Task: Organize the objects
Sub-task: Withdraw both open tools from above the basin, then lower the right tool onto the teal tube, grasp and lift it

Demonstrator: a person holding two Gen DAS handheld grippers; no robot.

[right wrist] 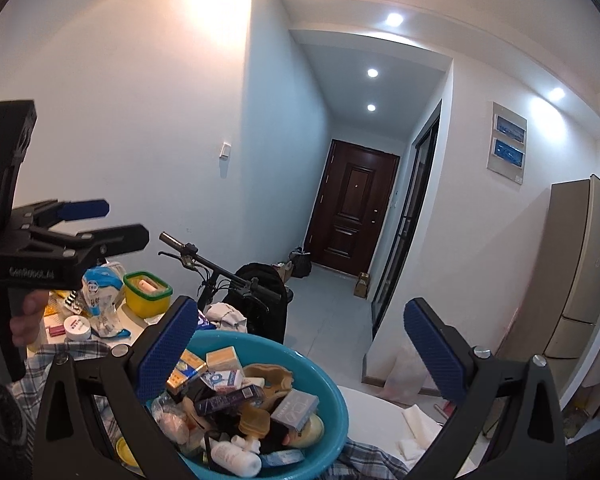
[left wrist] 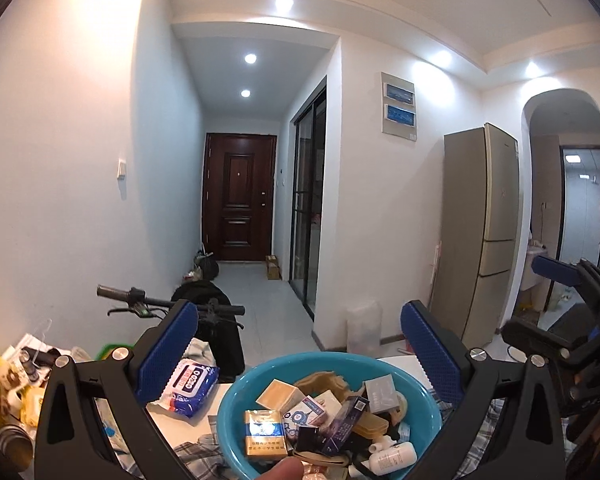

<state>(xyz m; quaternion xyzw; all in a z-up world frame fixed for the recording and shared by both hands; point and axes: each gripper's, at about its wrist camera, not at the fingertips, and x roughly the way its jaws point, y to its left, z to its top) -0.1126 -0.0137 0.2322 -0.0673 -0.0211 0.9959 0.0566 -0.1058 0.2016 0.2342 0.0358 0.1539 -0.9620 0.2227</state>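
Note:
A teal bowl (left wrist: pixel 230 404) sits low in both views, its rim (right wrist: pixel 334 412) showing too. It is heaped with several small items: a gold and blue pack (left wrist: pixel 262 432), cardboard boxes, a grey box (right wrist: pixel 296 404) and a white bottle (left wrist: pixel 392 456). My left gripper (left wrist: pixel 298 344) hovers open above the bowl's far side with nothing between its blue pads. My right gripper (right wrist: pixel 300 340) is open over the bowl as well, also empty. Each gripper shows in the other's view: the right one (left wrist: pixel 540 300) at the right edge, the left one (right wrist: pixel 124 222) at the left, held by a hand (right wrist: pixel 24 312).
A blue wet-wipes pack (left wrist: pixel 188 384) lies left of the bowl on the white table. A yellow tub with a green rim (right wrist: pixel 146 292), a white jar (right wrist: pixel 77 327) and packets crowd the far left. Plaid cloth lies under the bowl. A handlebar (left wrist: pixel 140 300) and a fridge (left wrist: pixel 484 232) stand beyond.

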